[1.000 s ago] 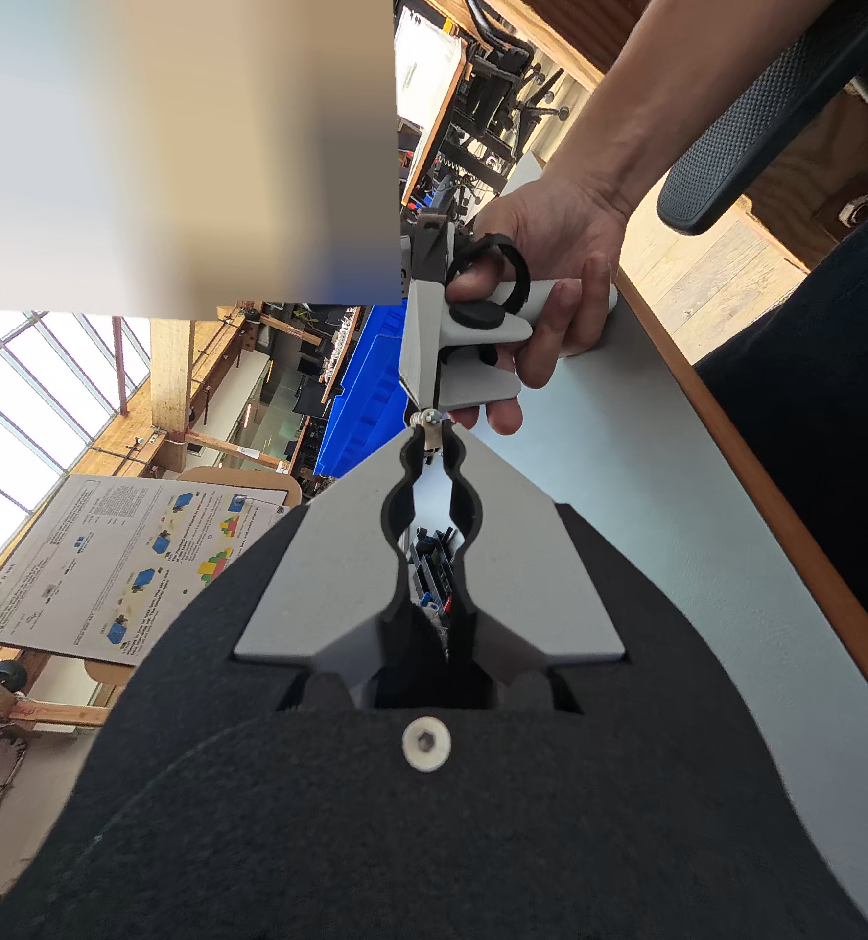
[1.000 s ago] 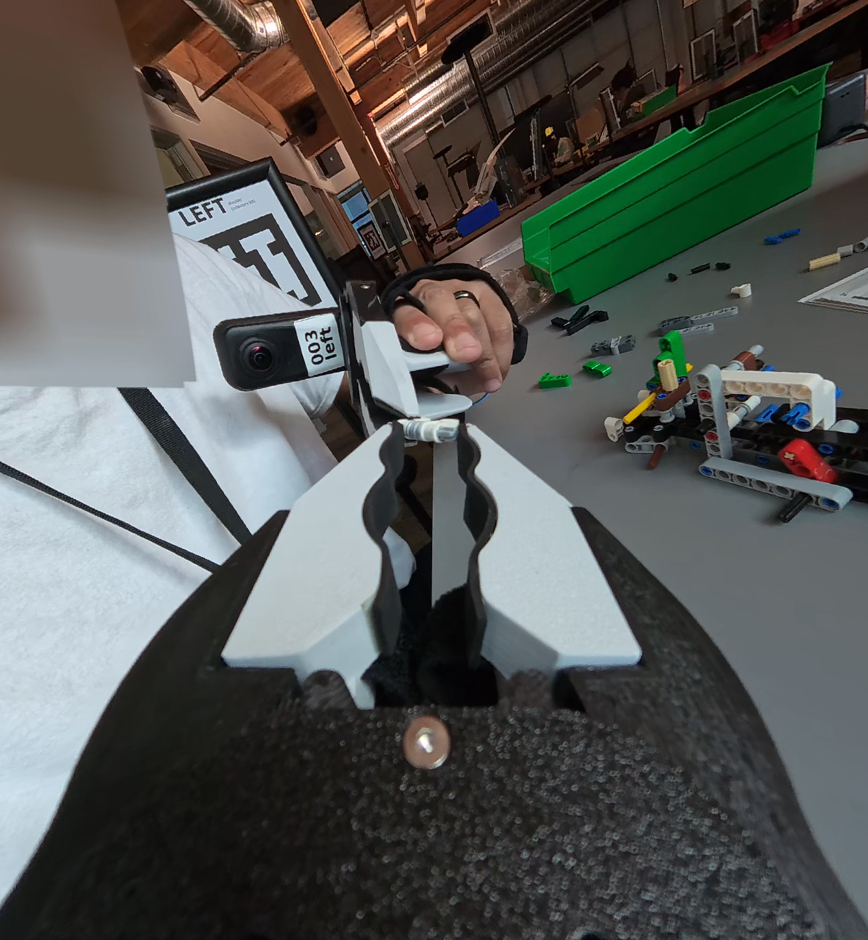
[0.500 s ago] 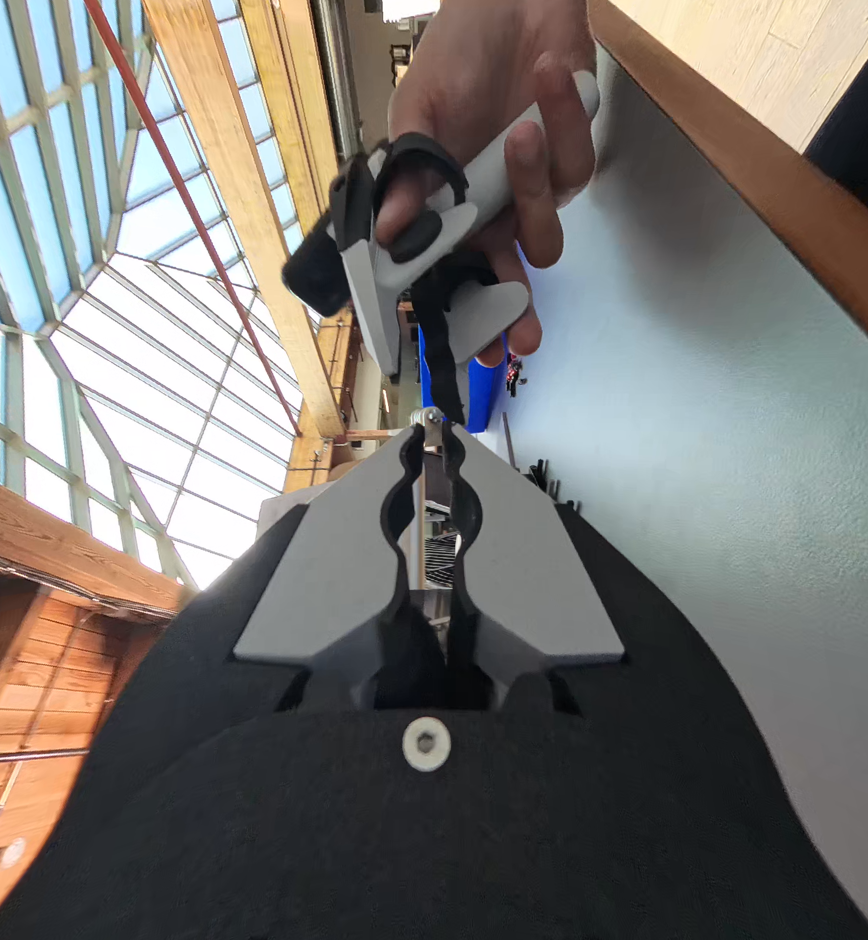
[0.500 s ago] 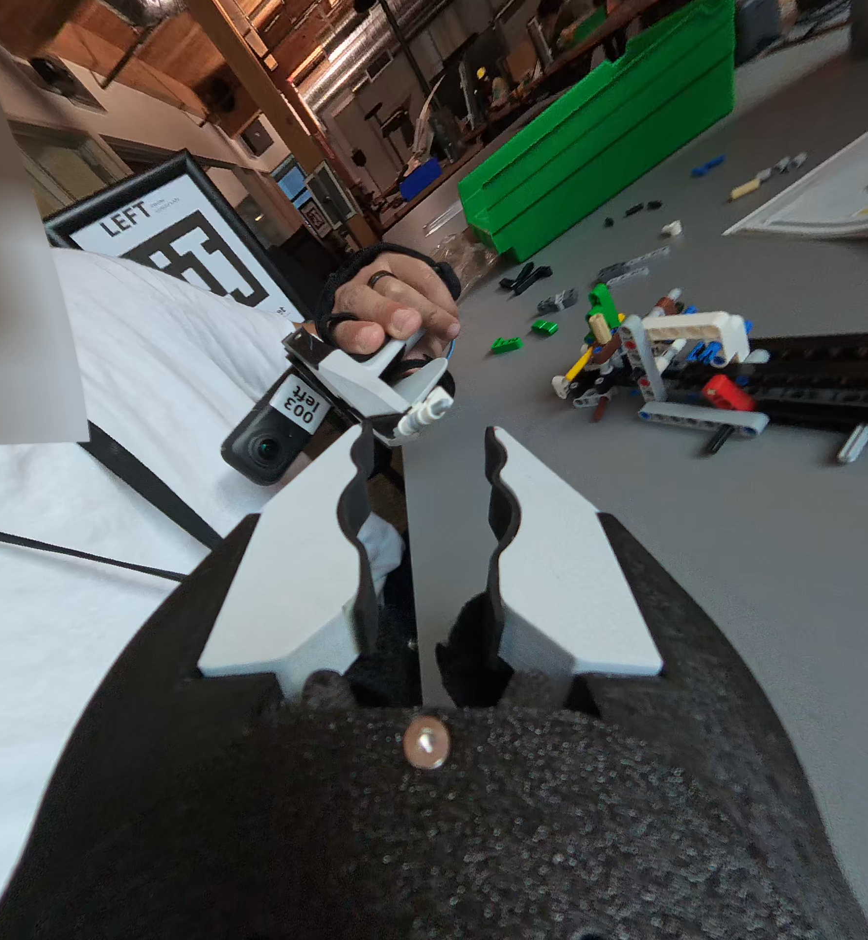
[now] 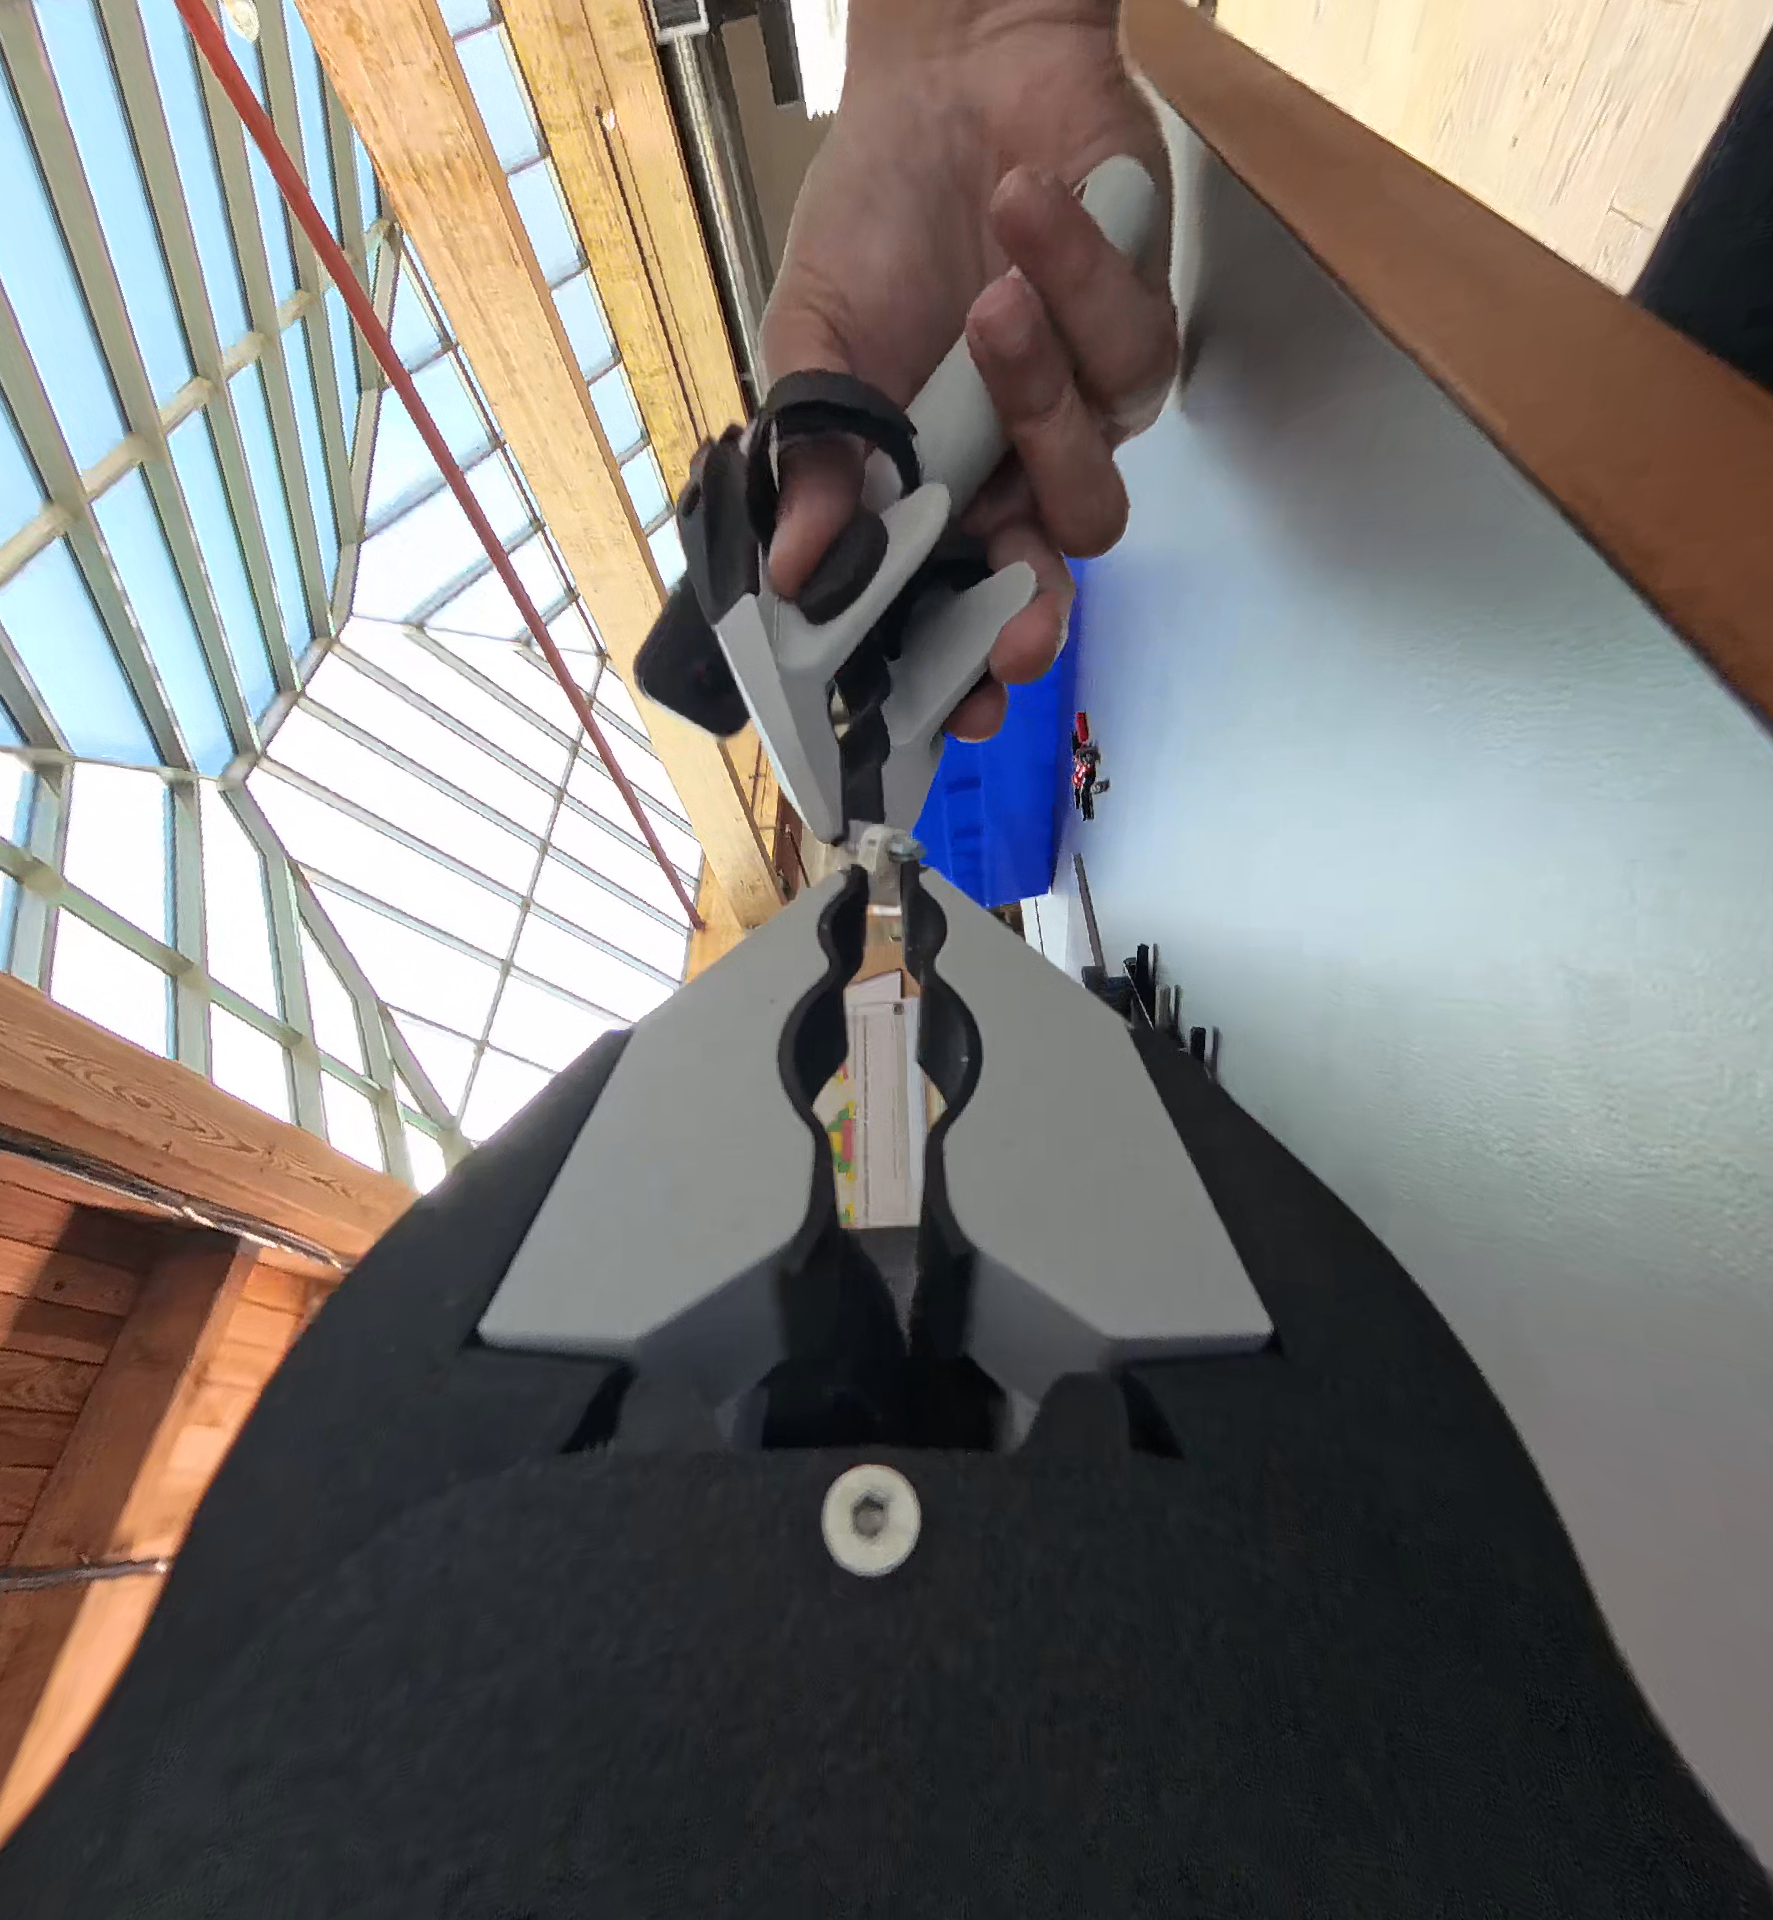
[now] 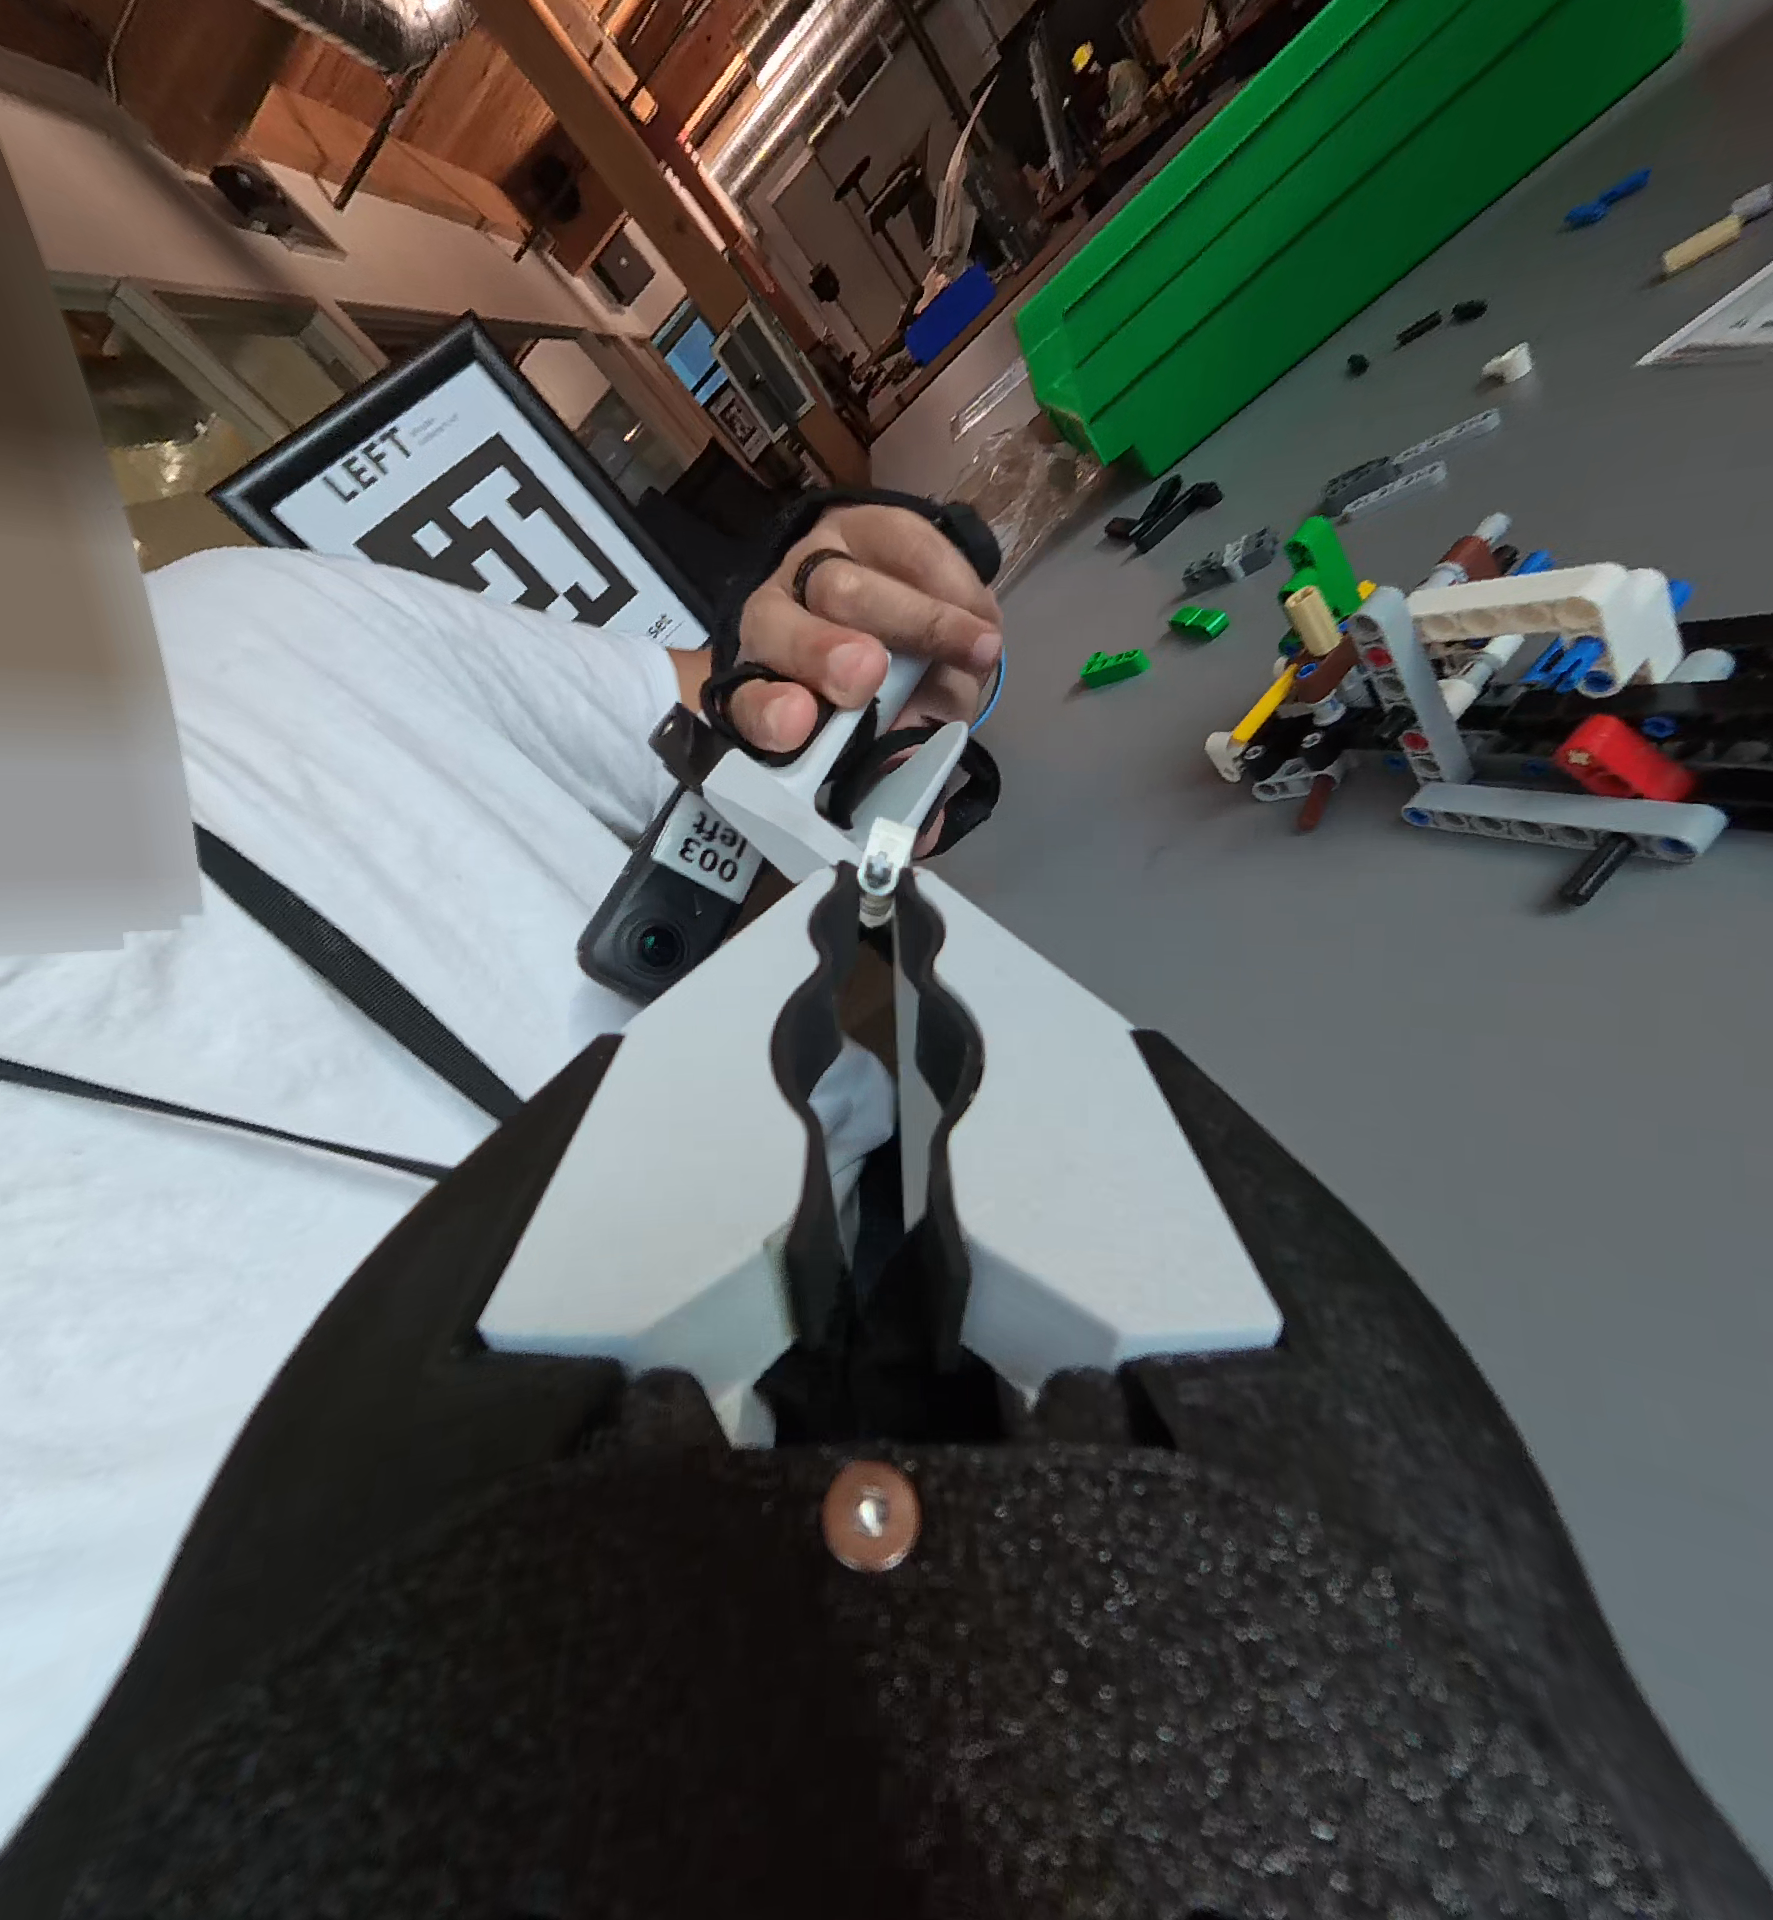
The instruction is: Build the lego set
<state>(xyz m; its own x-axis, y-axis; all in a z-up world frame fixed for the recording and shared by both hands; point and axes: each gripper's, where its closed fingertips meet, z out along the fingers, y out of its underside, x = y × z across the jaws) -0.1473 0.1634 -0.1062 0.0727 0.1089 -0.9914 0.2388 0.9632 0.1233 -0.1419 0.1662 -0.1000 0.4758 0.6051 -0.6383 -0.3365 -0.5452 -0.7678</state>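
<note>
Left wrist view: my left gripper is clenched on a small grey pin, and the right gripper meets it tip to tip from above, pinching the same pin. Both hang in the air off the table, with the blue bin far behind the pin.

Right wrist view: my right gripper is closed on the pin, whose ridged end sits between its tips while the left gripper grasps the other end. The half-built model lies on the table well to the right of the pin, loose pieces and the green bin beyond it.

I judge this a mid-air handover or regrip of one pin. Next, I'd have one gripper let go cleanly, then carry the pin to the model and line it up with a hole
</note>
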